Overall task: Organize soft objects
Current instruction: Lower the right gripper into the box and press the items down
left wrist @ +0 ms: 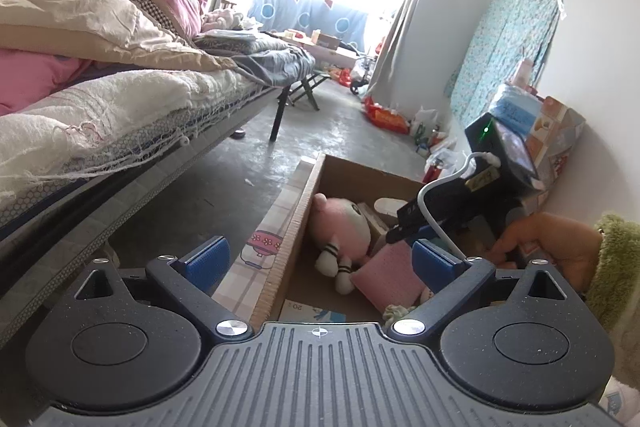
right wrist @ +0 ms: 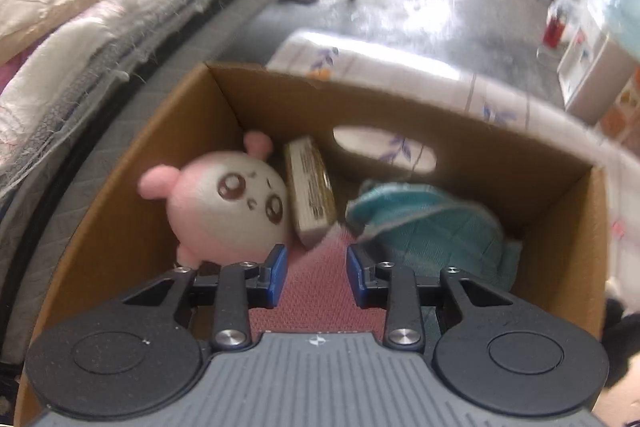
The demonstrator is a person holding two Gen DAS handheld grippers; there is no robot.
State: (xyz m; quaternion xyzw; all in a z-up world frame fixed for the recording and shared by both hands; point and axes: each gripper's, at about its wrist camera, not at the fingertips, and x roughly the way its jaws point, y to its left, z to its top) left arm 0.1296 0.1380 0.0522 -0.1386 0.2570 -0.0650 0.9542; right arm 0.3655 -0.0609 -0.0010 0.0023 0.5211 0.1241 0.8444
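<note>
Inside the cardboard box (right wrist: 168, 147), a pink cushion (right wrist: 316, 283) lies directly between the right claw (right wrist: 317, 273) and its narrowed pads; whether they pinch it I cannot tell. The pink plush doll (right wrist: 228, 203) sits at ten o'clock of that claw, the teal cloth (right wrist: 432, 223) at two o'clock. The left claw (left wrist: 320, 259) hangs released and farther off, and no writing is legible.

Plush toy (right wrist: 228, 203), teal cloth (right wrist: 432, 227) crowd the cardboard box (right wrist: 560, 211); floor (left wrist: 332, 131) open.
</note>
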